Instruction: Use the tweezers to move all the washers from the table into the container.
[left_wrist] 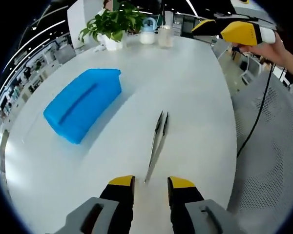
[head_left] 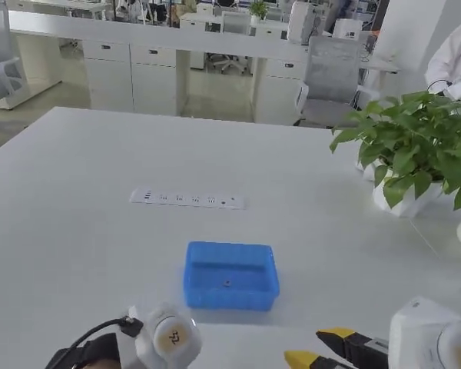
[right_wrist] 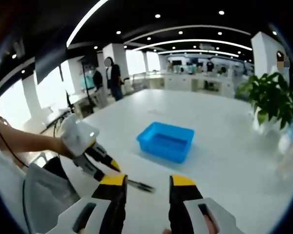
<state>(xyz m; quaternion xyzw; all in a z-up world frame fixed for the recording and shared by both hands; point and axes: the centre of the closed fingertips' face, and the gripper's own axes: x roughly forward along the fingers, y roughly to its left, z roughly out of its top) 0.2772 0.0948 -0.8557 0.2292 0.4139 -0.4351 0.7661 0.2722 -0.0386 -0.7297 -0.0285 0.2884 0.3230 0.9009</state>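
Observation:
A blue container (head_left: 230,275) stands on the white table (head_left: 77,231) with one small washer (head_left: 227,283) on its floor. Metal tweezers (left_wrist: 156,144) lie flat on the table to the right of the container (left_wrist: 83,109). My left gripper (left_wrist: 151,184) is open just behind the tweezers' near tip, not touching them. The right gripper (right_wrist: 147,181) is also open and empty. It faces the container (right_wrist: 166,139) from the near table edge, with the tweezers (right_wrist: 139,184) and the left gripper (right_wrist: 85,146) low in its view. Its yellow jaws (head_left: 319,347) show at the bottom right of the head view.
A potted plant (head_left: 415,146) in a white pot stands at the table's right side. Two cups (left_wrist: 156,36) stand beside the plant (left_wrist: 112,22). A flush power strip (head_left: 188,200) lies beyond the container. People (right_wrist: 112,78) stand farther off in the room.

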